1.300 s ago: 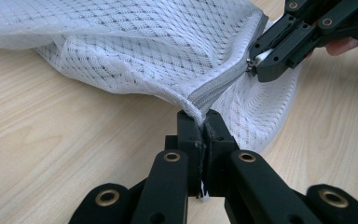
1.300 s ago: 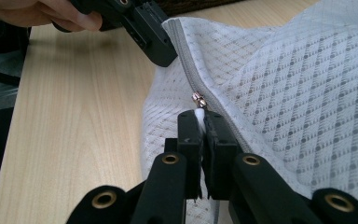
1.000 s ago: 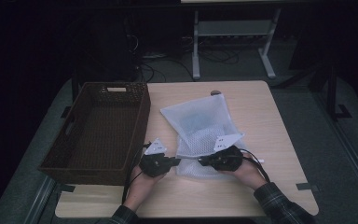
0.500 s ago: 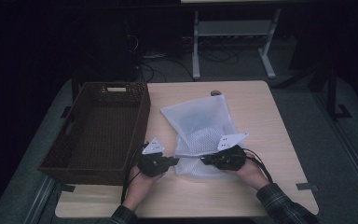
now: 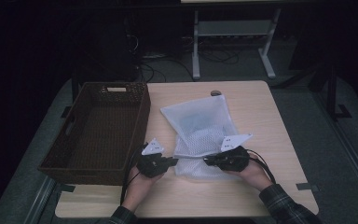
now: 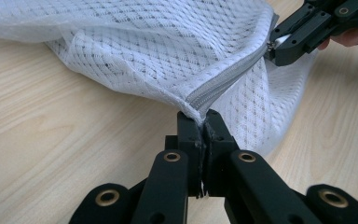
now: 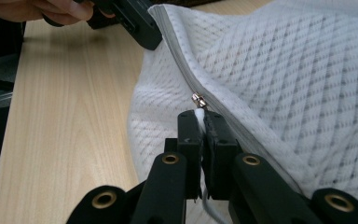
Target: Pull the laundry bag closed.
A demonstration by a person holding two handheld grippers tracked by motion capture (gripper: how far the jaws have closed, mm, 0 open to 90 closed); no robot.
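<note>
A white mesh zip bag (image 5: 200, 121) lies in the middle of the wooden table (image 5: 265, 126), its near edge lifted between my two grippers. My left gripper (image 5: 173, 161) is shut on the bag's corner at the end of the grey zipper (image 6: 228, 79); in the left gripper view its jaws (image 6: 201, 122) pinch the fabric there. My right gripper (image 5: 207, 162) is shut on the white pull tab just below the metal slider (image 7: 199, 100), as the right gripper view (image 7: 200, 116) shows. The two grippers point at each other, a short zipper length apart.
A dark brown wicker basket (image 5: 142, 116) stands at the table's left side, close to my left hand. A small round grommet (image 5: 216, 93) sits near the table's far edge. Bare tabletop lies to the right of the bag and in front of both hands.
</note>
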